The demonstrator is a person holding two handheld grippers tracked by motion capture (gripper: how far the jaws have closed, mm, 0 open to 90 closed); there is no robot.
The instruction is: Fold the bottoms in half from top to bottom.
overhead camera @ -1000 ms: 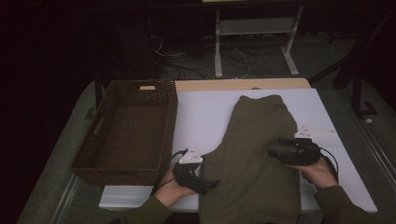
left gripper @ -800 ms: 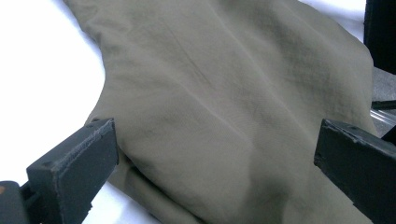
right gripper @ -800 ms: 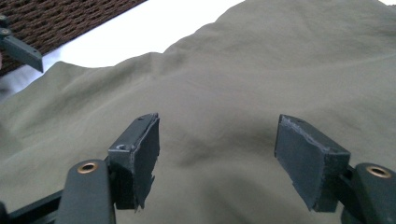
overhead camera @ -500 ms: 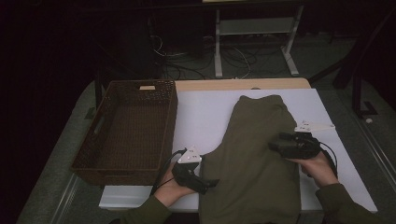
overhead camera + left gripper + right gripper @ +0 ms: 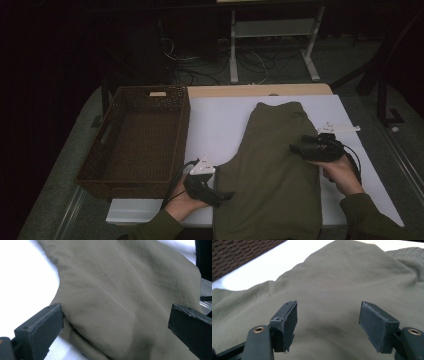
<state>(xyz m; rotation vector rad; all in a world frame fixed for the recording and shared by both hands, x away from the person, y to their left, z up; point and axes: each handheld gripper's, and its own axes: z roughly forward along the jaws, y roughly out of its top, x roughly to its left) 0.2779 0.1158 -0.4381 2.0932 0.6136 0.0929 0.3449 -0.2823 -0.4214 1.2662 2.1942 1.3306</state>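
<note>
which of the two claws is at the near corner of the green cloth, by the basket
The left claw: it sits at the olive green cloth's near left edge, close to the wicker basket. The right claw hovers over the cloth's right edge, farther up the table.

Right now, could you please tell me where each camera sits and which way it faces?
High view: above the person's side, facing forward and down on the table, basket, both forearms.
Left gripper view: on the left gripper, looking along its open jaws across the olive garment.
Right gripper view: on the right gripper, jaws open above it.
All views share the garment.
</note>
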